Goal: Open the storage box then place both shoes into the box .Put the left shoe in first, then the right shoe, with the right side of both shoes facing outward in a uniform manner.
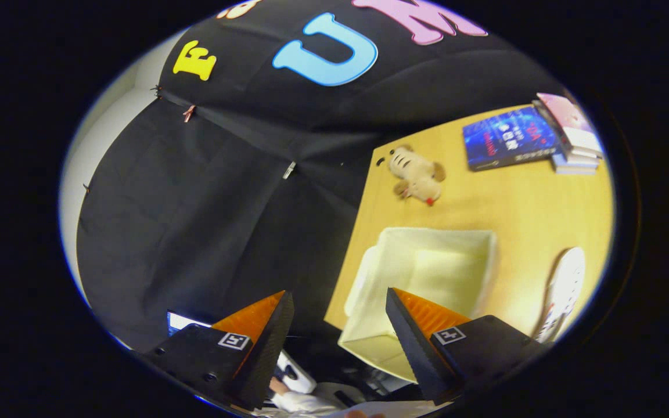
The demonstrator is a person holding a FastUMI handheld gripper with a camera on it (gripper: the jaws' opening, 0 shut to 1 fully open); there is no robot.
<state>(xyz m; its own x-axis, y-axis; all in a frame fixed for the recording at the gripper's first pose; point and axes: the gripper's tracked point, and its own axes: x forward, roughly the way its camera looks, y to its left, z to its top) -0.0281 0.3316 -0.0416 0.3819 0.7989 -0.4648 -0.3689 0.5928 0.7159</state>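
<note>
My gripper (340, 316) is spread wide, holding nothing. The open cream fabric storage box (427, 273) sits just ahead of the fingers on the light wooden table (520, 197). The white sneaker (564, 290) lies beside the box, its long axis pointing away from me.

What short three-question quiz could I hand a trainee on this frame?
1. True or false: the storage box is open and holds no shoe.
2. What lies on the table between the box and the books? A) a mug B) a plush toy C) a lamp
3. Fill in: the tongs are ____, gripping nothing.

Key: 1 true; 2 B, the plush toy; 3 open. One white shoe lies beside the box.
</note>
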